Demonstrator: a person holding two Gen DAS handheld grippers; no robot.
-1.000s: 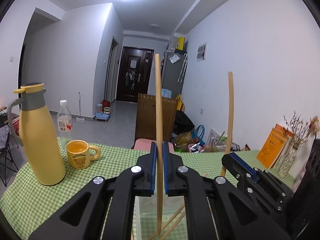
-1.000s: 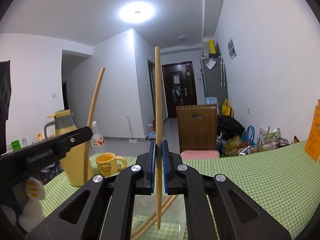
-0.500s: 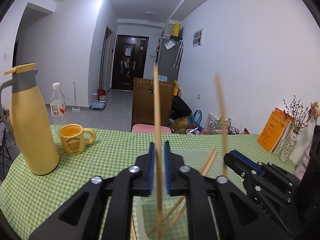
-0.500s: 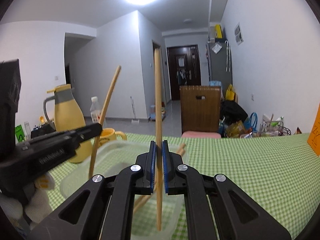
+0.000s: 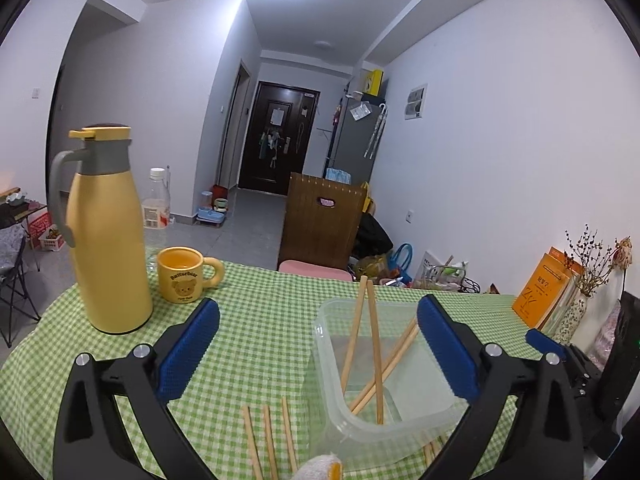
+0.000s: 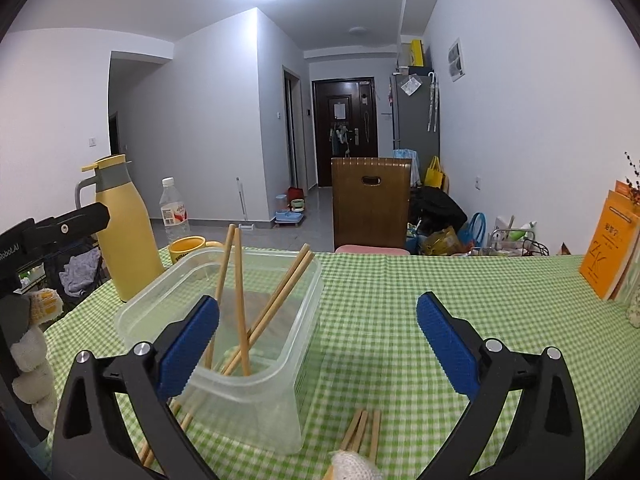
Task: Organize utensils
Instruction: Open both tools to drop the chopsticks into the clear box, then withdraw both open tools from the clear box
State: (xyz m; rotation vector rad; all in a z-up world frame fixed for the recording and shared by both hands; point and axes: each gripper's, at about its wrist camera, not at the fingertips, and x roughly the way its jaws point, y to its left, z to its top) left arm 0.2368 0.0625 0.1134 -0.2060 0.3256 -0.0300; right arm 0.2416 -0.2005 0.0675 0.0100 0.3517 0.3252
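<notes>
A second ago 1 chopstick was clamped upright in each gripper above the clear plastic box (image 5: 384, 412); now both have been let go. The jaws of the left gripper (image 5: 318, 352) are opening and are seen spread wide with nothing pressed between the blue pads; the box merely shows through the gap. The jaws of the right gripper (image 6: 318, 350) are likewise opening, wide apart and empty, with part of the box and bare green checked cloth between them.

4 chopsticks (image 5: 370, 360) are now counted in the box: 2 lean steeply with their tips above the far rim, and 2 are laid slanting toward the box's far right corner. The released pair is judged to be the steeper 2, since they stand where the held sticks were.

The work is judged unfinished. 3 loose chopsticks (image 5: 266, 436) are seen on the desk near its front edge, just left of the box in the left view, and 3 more (image 6: 362, 430) lie at the front edge on the box's other side in the right view. Further stick ends (image 6: 180, 428) are glimpsed beside or under the box's near corner. With both grippers emptied, another pickup from these piles is likely called for.

The yellow flask (image 5: 106, 240) and mug (image 5: 186, 274) stand toward the desk's far left corner, well apart from the box.
</notes>
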